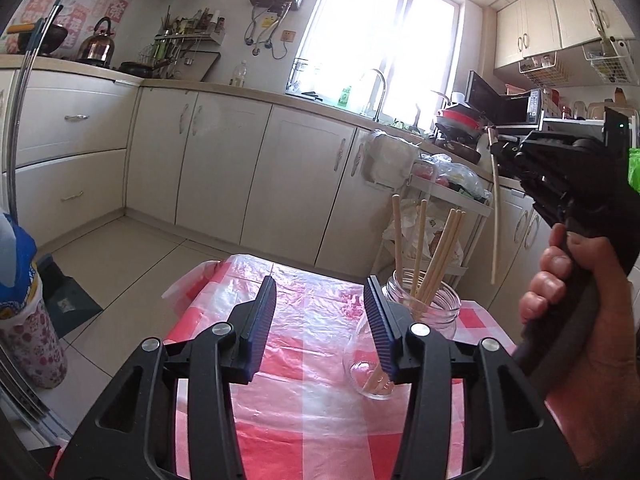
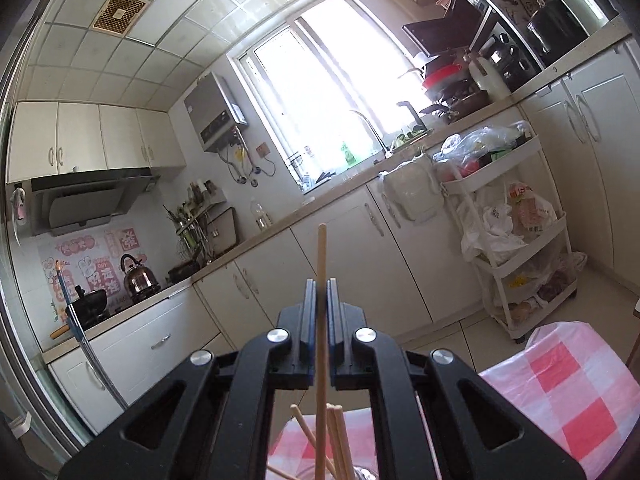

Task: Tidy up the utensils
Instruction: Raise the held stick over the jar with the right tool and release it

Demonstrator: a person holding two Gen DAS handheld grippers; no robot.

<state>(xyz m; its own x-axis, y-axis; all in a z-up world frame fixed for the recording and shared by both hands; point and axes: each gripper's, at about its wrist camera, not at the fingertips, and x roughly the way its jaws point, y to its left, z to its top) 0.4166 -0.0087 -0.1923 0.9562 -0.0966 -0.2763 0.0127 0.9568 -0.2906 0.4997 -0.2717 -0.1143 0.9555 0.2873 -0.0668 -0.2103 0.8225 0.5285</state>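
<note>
A clear glass jar [image 1: 430,306] stands on the red-and-white checked table [image 1: 304,360] and holds several wooden chopsticks [image 1: 440,248]. My left gripper [image 1: 322,316] is open and empty, just left of the jar; its right finger overlaps the jar's side. My right gripper [image 2: 320,294] is shut on a single chopstick [image 2: 321,320], held upright above the jar. In the left wrist view this chopstick [image 1: 496,216] hangs from the right gripper [image 1: 500,152], above and right of the jar's mouth. The other chopsticks' tips [image 2: 332,440] show below.
A white trolley [image 2: 516,240] with plastic bags stands beyond the table, by the cream cabinets [image 1: 256,184]. A floral cup [image 1: 32,340] stands at the left. The table edge [image 1: 208,276] drops to tiled floor [image 1: 120,264].
</note>
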